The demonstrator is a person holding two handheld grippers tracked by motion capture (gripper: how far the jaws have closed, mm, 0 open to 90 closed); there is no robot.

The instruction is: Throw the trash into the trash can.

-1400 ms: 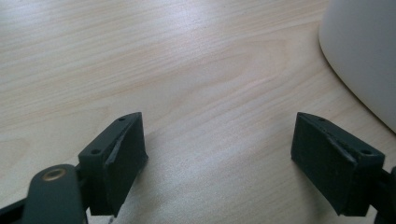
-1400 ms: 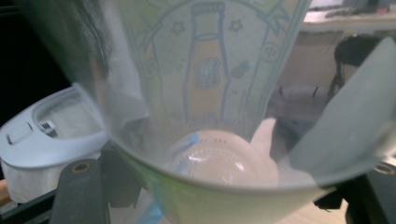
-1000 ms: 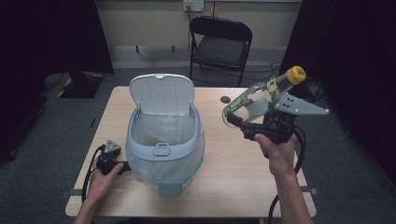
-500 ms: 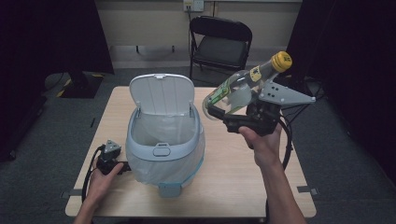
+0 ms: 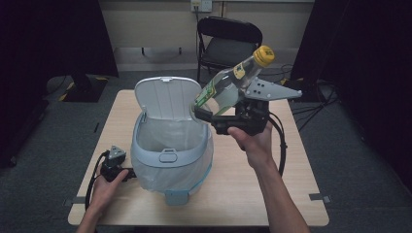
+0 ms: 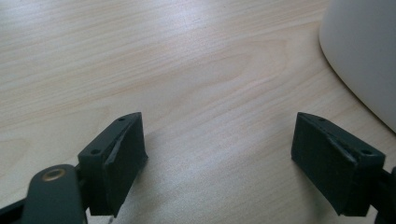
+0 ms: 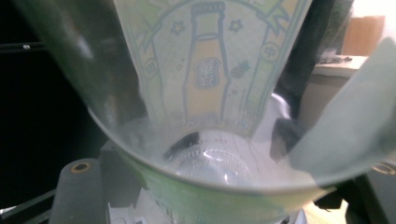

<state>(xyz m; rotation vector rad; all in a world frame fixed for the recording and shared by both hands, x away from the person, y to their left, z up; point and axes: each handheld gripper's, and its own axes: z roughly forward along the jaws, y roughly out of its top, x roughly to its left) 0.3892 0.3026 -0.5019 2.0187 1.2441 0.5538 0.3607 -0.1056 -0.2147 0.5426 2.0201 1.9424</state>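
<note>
— What's the right gripper [image 5: 206, 112] got?

— A clear bottle [image 5: 228, 80], clamped low on its body and tilted, yellow cap [image 5: 264, 55] up and to the far right. Its base hangs over the right rim of the open bin [image 5: 167, 158].

— And the left gripper [image 5: 116, 167]?

— Down on the table [image 5: 252, 194] just left of the bin, jaws wide apart with nothing between them.

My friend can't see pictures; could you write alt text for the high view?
A person's right gripper holds a clear plastic bottle with a yellow cap tilted over an open white lidded bin on a wooden table. The left gripper rests beside the bin.
</note>
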